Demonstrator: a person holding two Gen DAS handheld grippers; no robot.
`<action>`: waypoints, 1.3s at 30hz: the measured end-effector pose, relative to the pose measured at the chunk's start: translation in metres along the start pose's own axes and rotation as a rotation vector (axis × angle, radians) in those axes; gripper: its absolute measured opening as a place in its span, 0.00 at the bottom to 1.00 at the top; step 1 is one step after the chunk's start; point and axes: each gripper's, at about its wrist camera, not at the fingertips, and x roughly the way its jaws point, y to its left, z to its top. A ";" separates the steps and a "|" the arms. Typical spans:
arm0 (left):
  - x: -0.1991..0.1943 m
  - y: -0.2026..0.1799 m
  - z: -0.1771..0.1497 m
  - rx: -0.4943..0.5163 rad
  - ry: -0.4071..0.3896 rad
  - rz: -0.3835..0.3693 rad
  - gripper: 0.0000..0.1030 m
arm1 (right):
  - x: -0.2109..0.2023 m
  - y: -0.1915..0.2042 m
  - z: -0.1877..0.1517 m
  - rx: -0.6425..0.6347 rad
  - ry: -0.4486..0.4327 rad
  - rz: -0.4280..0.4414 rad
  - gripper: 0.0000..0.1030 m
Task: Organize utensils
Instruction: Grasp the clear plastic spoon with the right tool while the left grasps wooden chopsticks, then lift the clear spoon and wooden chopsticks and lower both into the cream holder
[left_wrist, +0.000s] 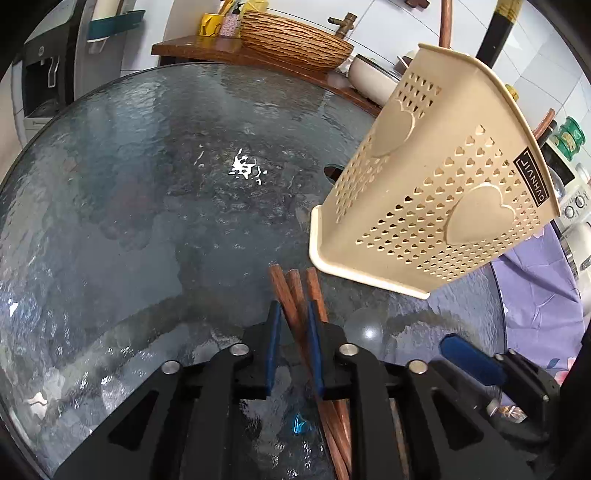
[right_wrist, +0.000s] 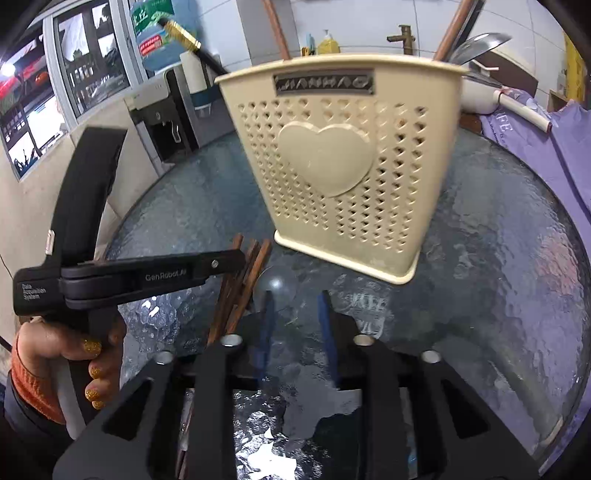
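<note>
One round glass table (left_wrist: 147, 229) (rippled), tiled wall (left_wrist: 388, 22)

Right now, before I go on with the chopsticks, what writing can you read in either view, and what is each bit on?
"JIANHAO": dark nameplate on the beige utensil holder; shown sideways in the left wrist view.
"GenRobot.AI": arm of the left tongs.
"Data Acquisition System": body of the same tool.
Green and red label on the blue water jug: too blurred to read.
Lettering on the purple cloth: too blurred to read.
</note>
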 end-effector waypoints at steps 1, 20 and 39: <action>0.000 0.000 0.002 -0.001 -0.002 0.003 0.25 | 0.002 0.003 0.000 0.000 -0.001 0.005 0.39; -0.009 0.012 0.009 -0.001 -0.037 -0.012 0.07 | 0.036 0.009 0.003 0.034 0.074 -0.007 0.39; -0.025 0.034 0.007 -0.039 -0.069 0.005 0.07 | 0.071 0.039 0.023 0.075 0.116 -0.004 0.39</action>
